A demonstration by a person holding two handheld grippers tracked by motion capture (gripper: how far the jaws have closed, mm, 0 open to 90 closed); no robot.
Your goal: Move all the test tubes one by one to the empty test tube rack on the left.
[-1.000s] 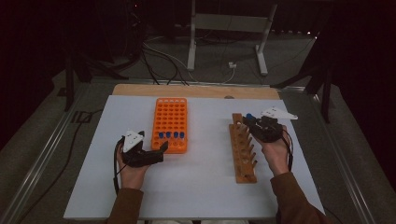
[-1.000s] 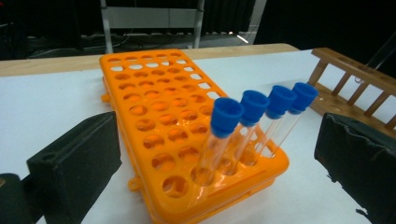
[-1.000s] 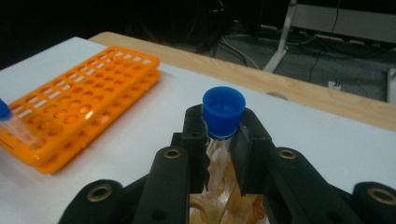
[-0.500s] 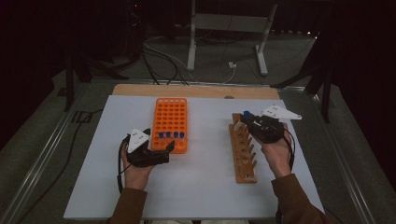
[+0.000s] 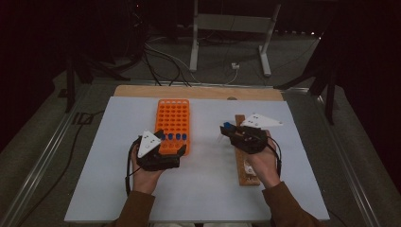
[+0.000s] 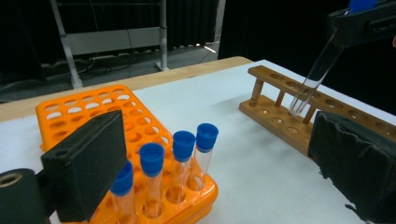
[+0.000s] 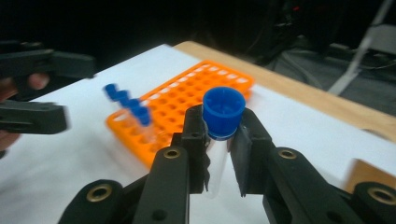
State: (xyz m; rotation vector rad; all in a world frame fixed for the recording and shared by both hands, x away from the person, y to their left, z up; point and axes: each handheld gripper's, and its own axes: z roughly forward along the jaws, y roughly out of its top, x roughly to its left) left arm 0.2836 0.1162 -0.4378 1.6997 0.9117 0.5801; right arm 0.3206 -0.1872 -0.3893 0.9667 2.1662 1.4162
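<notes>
left gripper (image 5: 169,150) at near end of orange rack (image 5: 173,118), jaws wide apart, nothing between pads; jaws just been closing slightly, still released. black pads (image 6: 88,163) flanking rack's near corner in left gripper view. four blue-capped tubes (image 6: 180,158) upright in rack's nearest row, side by side. rack lying lengthwise on white table sheet (image 5: 118,189), left of centre. rest of rack holes unfilled as far as visible.

centre: bare sheet btwn rack and wooden rack (image 5: 246,175).

right gripper (image 5: 226,131) clenched on blue-capped tube (image 7: 219,135), gripped just under cap (image 7: 224,109), glass body hanging below jaws. tube raised off table, tilted, lower end above wooden rack per left gripper view (image 6: 310,77); tube held btwn both racks in high view. wooden rack lengthwise, right of centre, partly under right hand (image 5: 262,163). blur in right gripper view.
</notes>
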